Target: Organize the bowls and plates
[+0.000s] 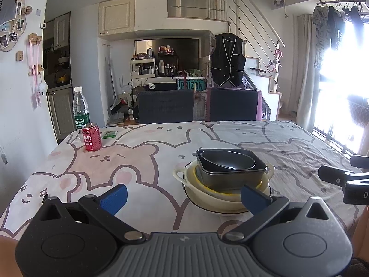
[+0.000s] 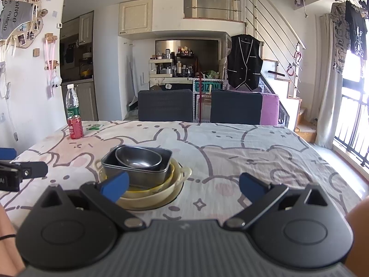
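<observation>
Stacking: two dark pans (image 1: 230, 168), three cream bowls (image 1: 221, 196), one plate (image 1: 207, 209).

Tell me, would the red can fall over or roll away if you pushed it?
The red can stands upright on the soft tablecloth, tall and narrow, so a push near its top would probably tip it. Once lying down, its round sides would likely let it roll. It looks small and probably light.
</observation>
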`<control>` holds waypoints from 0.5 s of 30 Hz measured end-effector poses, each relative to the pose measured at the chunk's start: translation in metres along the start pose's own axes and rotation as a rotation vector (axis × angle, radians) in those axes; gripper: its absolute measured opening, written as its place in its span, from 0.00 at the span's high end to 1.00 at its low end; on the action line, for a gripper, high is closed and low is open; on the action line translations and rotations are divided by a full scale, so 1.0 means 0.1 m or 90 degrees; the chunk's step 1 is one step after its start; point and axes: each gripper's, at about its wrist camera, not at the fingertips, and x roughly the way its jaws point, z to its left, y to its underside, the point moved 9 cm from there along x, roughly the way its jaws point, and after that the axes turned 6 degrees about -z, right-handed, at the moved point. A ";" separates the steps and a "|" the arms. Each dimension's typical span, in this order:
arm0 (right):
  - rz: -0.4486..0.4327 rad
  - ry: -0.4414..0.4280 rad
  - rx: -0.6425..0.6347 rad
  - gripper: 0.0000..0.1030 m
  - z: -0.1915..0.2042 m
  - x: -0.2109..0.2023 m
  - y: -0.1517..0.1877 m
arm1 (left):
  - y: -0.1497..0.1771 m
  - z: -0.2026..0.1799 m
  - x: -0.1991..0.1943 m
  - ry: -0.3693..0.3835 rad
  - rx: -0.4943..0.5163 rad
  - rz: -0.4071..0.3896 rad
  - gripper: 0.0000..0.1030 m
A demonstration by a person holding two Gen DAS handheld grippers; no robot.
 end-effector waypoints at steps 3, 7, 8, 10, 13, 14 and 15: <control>0.000 0.000 0.001 0.00 0.01 0.00 0.00 | 0.00 0.01 0.00 0.000 0.001 0.000 0.00; -0.001 0.001 0.000 0.00 0.01 0.00 0.00 | 0.00 0.00 0.00 0.000 0.000 0.002 0.00; -0.001 0.001 0.000 0.00 0.01 0.00 0.01 | 0.00 0.01 0.00 0.001 0.000 0.002 0.00; -0.001 0.001 0.000 0.00 0.01 0.00 0.01 | 0.01 0.01 0.00 0.001 0.002 0.002 0.00; -0.002 0.001 0.001 0.00 0.01 0.00 0.01 | 0.01 0.00 0.00 0.002 0.003 0.002 0.00; -0.002 0.002 0.001 0.00 0.01 0.00 0.01 | 0.01 0.01 0.00 0.002 0.003 0.002 0.00; -0.002 0.002 0.001 0.00 0.01 0.00 0.01 | 0.01 0.01 0.00 0.002 0.003 0.002 0.00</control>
